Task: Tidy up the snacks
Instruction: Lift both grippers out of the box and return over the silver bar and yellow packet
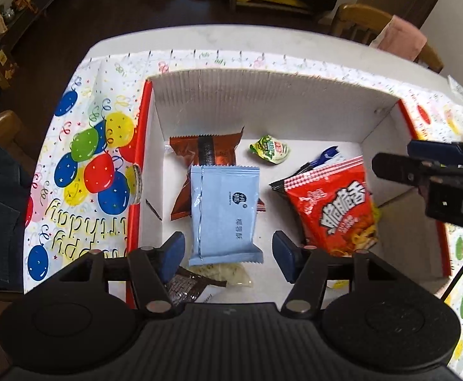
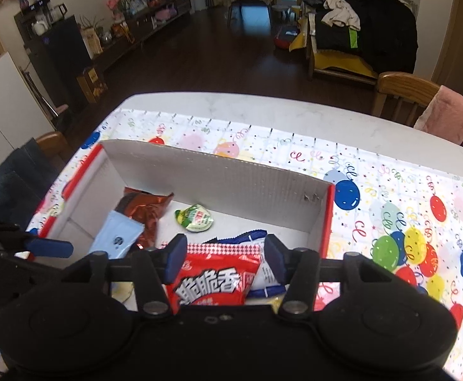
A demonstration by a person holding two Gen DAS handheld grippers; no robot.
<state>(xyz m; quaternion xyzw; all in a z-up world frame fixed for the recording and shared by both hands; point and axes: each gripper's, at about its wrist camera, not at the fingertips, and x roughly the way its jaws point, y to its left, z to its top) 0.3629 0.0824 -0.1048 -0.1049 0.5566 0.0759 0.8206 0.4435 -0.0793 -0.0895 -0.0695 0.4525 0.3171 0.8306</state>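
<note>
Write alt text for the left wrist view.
An open left gripper hangs over a white cardboard box of snacks, its blue pads either side of a light blue packet that lies on a brown packet. A red packet and a small green sweet lie to the right, on a balloon-print tablecloth.

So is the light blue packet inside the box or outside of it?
Inside. The blue packet lies flat on the floor of the box, partly on a brown packet, enclosed by the white walls.

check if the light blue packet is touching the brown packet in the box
Touching: in the left wrist view the light blue packet lies directly on top of the brown packet, covering its lower half.
</note>
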